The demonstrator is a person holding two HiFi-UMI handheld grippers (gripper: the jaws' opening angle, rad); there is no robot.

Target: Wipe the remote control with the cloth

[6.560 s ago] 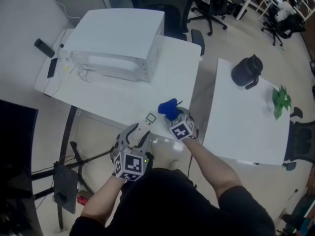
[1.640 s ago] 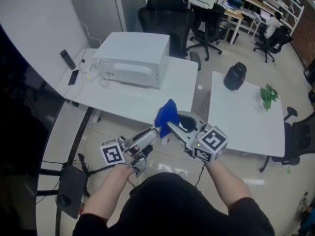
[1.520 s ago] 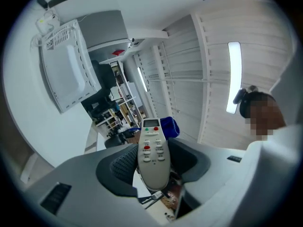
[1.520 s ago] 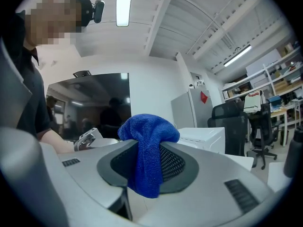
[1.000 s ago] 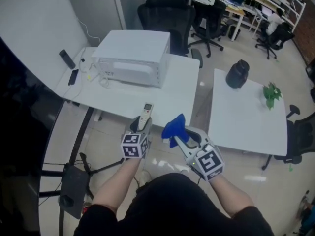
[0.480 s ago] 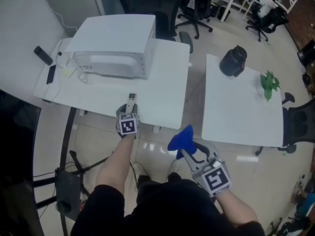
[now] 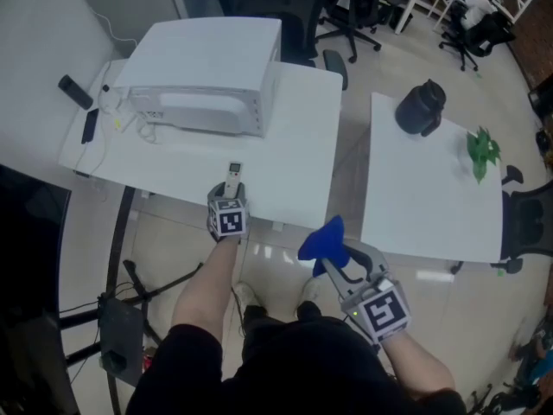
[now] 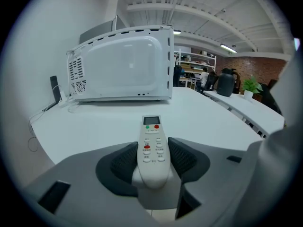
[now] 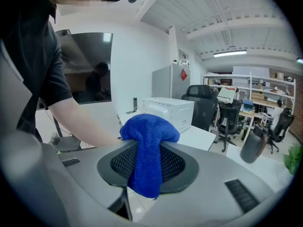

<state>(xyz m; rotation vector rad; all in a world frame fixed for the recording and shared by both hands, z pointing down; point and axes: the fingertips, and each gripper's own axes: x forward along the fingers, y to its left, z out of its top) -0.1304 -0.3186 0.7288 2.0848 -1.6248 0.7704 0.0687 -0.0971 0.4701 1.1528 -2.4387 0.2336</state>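
Head view, starting at the left: a white microwave (image 7: 203, 76) stands at the back of the left table (image 7: 294, 145). At that table's near edge, the left gripper (image 7: 231, 197) points away from the person. The left gripper view shows its jaws closed on the lower half of the white remote control (image 8: 152, 141). The remote's button face is up and its screen end reaches out over the tabletop. It sits low over the surface, but I cannot tell whether it touches.

Further right, over the floor in the gap between the two tables, the right gripper (image 7: 335, 262) pinches the blue cloth (image 7: 322, 240). A wad of cloth bulges above its jaws and a tail hangs below. The cloth is well apart from the remote, so no wiping contact exists right now.

This looks like a pause in the wiping, with the remote steadied at the table. Next, the cloth would have to swing left and come down flat on the button face, while the left jaws keep the remote from sliding.
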